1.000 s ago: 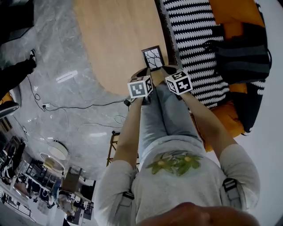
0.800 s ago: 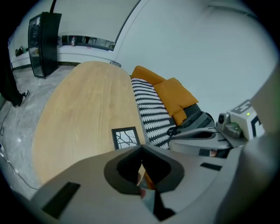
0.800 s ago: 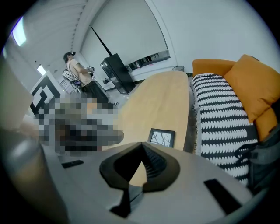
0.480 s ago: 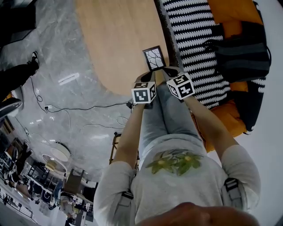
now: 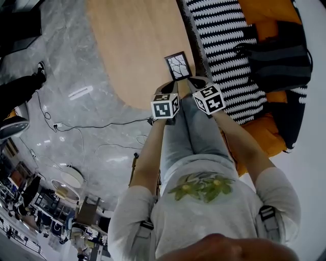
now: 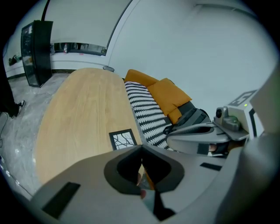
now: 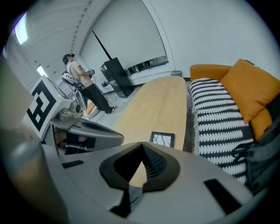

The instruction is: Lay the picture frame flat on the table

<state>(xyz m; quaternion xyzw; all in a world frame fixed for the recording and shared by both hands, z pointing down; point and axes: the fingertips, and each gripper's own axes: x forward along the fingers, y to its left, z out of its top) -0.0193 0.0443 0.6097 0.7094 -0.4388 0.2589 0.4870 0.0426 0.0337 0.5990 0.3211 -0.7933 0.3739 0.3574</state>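
Grey marble floor [image 5: 66,76] is seen around a long oval wooden table [image 5: 137,46], with a thin cable [image 5: 91,124] trailing across the floor near the table's end. At the table's far side a sofa [image 5: 275,15] with orange cushions is covered by a black-and-white zigzag throw [image 5: 224,41], and a dark bag [image 5: 277,61] is set on it.

The frame [image 5: 178,66] is found on the table, close to the edge nearest the sofa. It appears to lie flat, with its branch-patterned picture facing up, and it is touched by neither gripper.

The left gripper [image 5: 170,87] and the right gripper [image 5: 196,80] are held side by side above the person's lap, just short of the frame and pointed down toward it. In each gripper view the jaws are seen clenched together with nothing between them.

In the right gripper view a person [image 7: 78,72] is seen standing well beyond the table, beside a black cabinet [image 7: 116,76].
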